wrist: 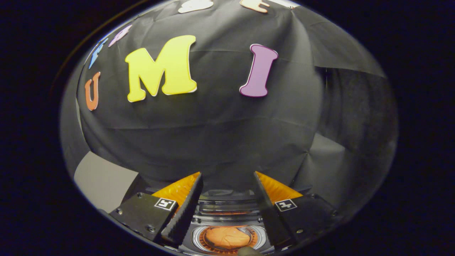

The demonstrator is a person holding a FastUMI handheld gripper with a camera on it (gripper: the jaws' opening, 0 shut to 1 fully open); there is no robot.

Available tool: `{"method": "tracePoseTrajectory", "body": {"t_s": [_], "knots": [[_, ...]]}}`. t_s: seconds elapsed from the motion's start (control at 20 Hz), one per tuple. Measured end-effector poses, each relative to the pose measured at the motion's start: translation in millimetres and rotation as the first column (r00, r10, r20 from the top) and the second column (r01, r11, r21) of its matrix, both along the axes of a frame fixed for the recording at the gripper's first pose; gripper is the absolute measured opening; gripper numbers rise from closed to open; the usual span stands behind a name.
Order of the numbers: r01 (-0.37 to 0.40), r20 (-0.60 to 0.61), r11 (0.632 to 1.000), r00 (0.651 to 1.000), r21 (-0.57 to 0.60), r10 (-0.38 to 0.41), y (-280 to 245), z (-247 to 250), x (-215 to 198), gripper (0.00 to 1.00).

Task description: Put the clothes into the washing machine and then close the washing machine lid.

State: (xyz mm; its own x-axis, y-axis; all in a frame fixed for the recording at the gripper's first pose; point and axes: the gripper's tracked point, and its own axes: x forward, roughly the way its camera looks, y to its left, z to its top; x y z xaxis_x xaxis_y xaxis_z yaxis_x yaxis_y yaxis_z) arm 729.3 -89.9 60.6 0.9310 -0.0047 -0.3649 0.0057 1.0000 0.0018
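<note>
My gripper (227, 176) hangs open above the washing machine (227, 209), with nothing held between its fingers. Far below, seen in the gap between the two fingers, is the machine's round drum opening. An orange piece of clothing (226, 237) lies bunched inside that drum. The machine's dark and silvery top rim runs just beyond the opening. I cannot make out the lid.
The booth's black cloth wall (220, 135) stands close ahead, beyond the fingertips. A pale grey panel (103, 181) shows low down beside the left finger, and another pale patch (330, 167) beside the right finger.
</note>
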Motion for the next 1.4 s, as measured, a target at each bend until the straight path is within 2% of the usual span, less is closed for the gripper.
{"method": "tracePoseTrajectory", "body": {"t_s": [0.2,0.4,0.45,0.6,1.1,1.4], "knots": [[0.021,-0.052,1.000,0.998,0.000,-0.021,-2,-24,31,0.87],[0.038,-0.117,0.999,0.992,-0.009,-0.039,-8,-61,37,0.87],[0.032,-0.062,0.999,0.998,-0.003,-0.032,-7,-57,36,0.87],[0.046,-0.058,0.999,0.997,-0.004,-0.046,-12,-63,36,1.00],[0.039,-0.017,0.999,0.999,-0.012,-0.039,-11,-61,30,1.00],[0.035,0.006,0.999,0.999,-0.008,-0.035,-12,-61,10,1.00]]}}
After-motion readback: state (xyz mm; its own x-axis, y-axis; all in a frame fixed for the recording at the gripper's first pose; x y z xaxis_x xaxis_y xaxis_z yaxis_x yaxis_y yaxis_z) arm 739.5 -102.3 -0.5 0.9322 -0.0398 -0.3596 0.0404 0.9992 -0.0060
